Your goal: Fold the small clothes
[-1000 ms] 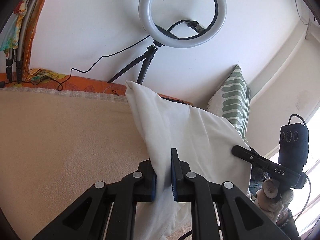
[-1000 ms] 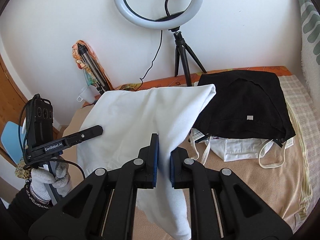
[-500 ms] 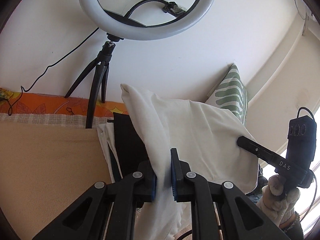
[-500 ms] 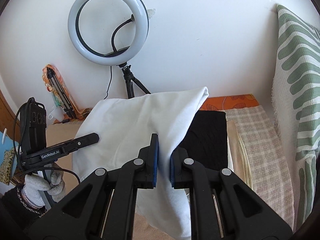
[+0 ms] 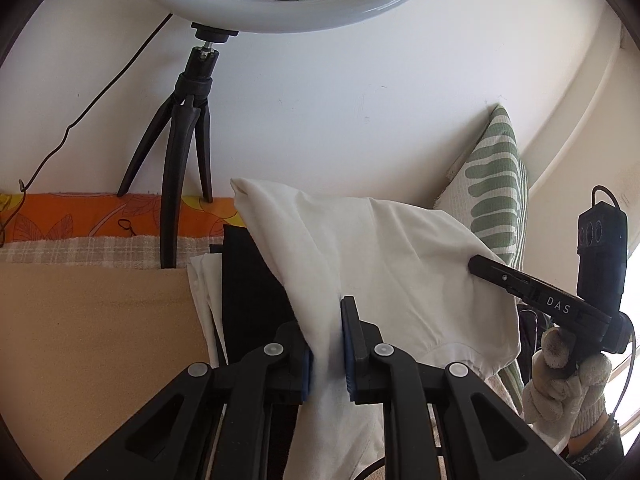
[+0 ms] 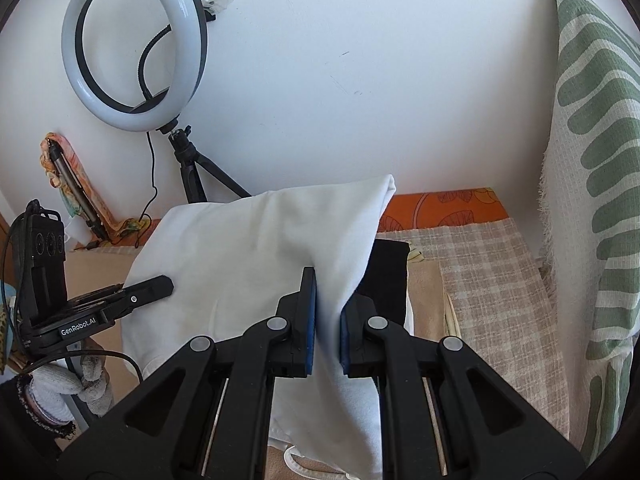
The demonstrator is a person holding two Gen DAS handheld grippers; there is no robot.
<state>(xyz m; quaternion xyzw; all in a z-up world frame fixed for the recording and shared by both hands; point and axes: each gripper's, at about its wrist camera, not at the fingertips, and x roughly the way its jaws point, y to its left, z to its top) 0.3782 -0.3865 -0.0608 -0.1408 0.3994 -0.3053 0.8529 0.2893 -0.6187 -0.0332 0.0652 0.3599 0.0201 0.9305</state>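
Left gripper [image 5: 326,344]: jaws pinching 1 edge of the white garment [image 5: 384,264]. Right gripper [image 6: 328,320]: jaws pinching the opposite edge of the same garment [image 6: 248,256]. Garment held aloft between the 2 grippers, sagging in the middle, above a black garment [image 5: 252,284] lying on a white folded item [image 5: 202,292]. These rest on a bed with a tan cover [image 5: 96,328]. Ring light [image 6: 134,52] on a tripod stands against the wall. Green-patterned pillow [image 6: 592,184] stands upright at the right side of the bed.
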